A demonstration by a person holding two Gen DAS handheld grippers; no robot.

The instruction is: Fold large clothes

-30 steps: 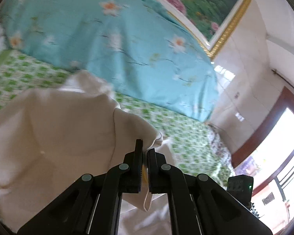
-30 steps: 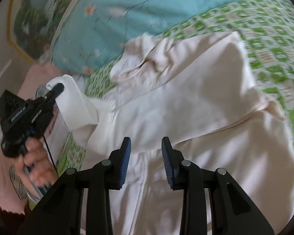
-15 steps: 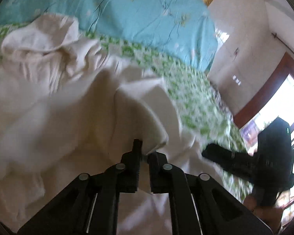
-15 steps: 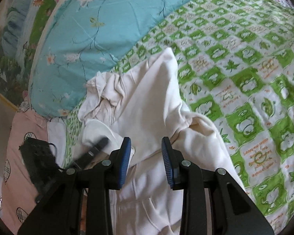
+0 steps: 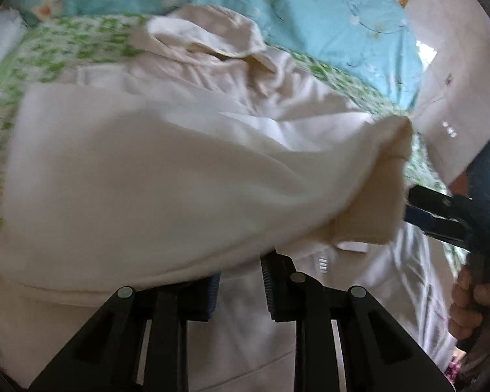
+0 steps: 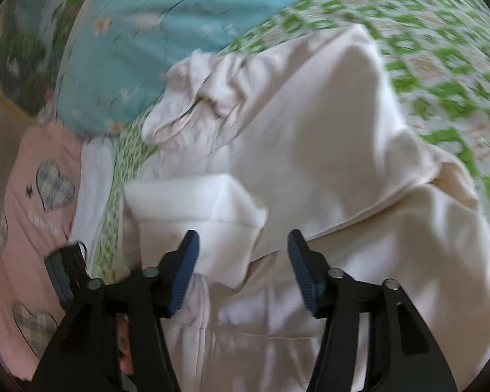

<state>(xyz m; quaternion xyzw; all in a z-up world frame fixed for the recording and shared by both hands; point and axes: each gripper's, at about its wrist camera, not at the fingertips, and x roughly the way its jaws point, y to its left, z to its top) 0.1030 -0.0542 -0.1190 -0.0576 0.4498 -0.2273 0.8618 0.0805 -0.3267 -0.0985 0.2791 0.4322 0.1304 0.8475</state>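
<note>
We see a cream hooded sweatshirt point(image 6: 326, 150) lying mid-bed, its hood point(image 6: 192, 98) toward the turquoise floral quilt point(image 6: 166, 23) at the head edge. Both sleeves are crossed over the chest; we judge the body fold remains. Left gripper point(image 5: 240, 281) and right gripper point(image 6: 241, 271) are both opening, nothing pinched. The fleece looks thick, soft and matte on the green-checked sheet point(image 6: 441, 65).

Black claw point(image 6: 241, 271) arms, silver screws, ribbed blue pads point(image 6: 183, 277).
</note>
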